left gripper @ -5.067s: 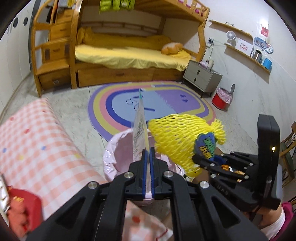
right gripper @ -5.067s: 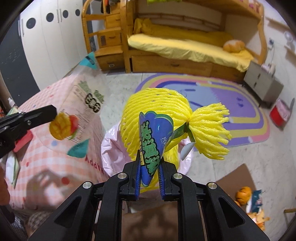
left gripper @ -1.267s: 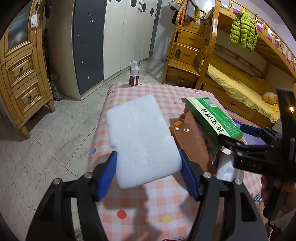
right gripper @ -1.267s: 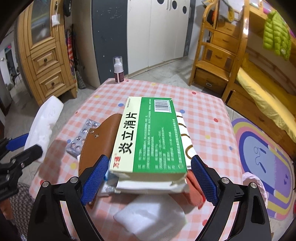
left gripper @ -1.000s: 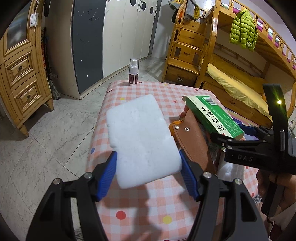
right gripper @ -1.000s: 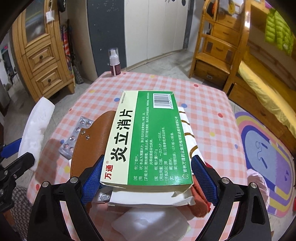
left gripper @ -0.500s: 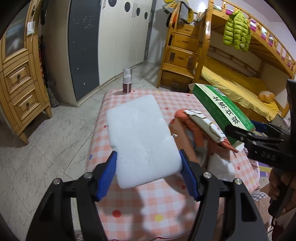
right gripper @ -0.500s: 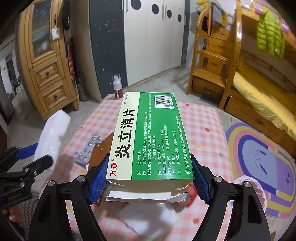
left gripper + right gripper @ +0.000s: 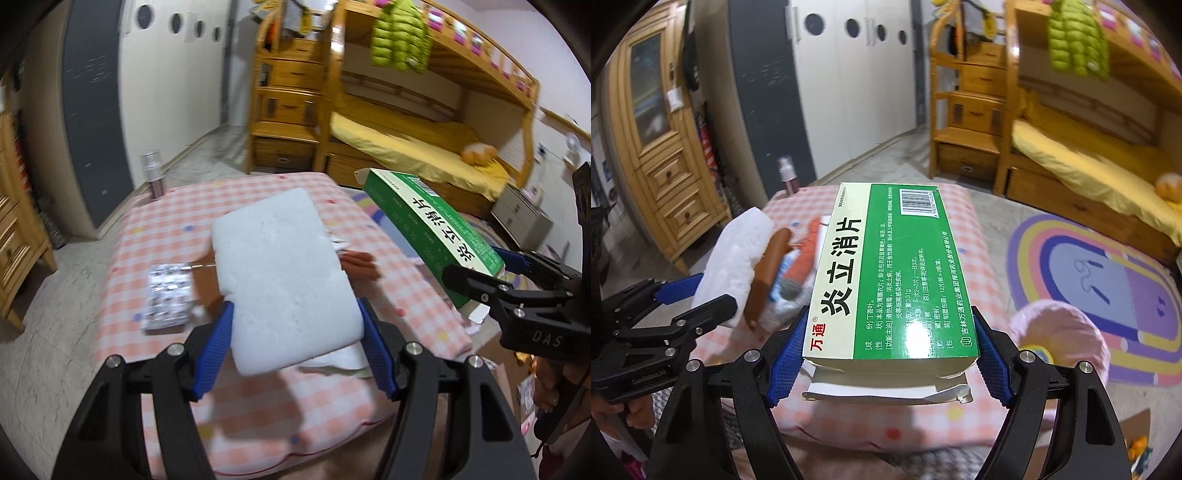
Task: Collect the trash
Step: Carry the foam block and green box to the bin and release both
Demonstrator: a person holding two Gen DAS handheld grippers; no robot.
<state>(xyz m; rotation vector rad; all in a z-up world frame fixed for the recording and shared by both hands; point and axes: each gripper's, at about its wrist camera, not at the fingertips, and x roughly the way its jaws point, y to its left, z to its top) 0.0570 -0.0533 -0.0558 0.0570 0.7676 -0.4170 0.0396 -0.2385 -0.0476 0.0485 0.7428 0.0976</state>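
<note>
Green box [image 9: 892, 280] — "万通 炎立消片" — clamped in right gripper [image 9: 888, 354].

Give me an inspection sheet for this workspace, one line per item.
Surface: table under a pink checked cloth.
Job's things: white foam pad held in the left tongs; green box held in the right tongs, near flap open.
Clutter: blister pack, spray bottle, brown and orange items in a pile.
Grippers: both shut on their loads.
Cables: nothing seen.
Surroundings: bunk bed, rug, pink bag beside the table.
</note>
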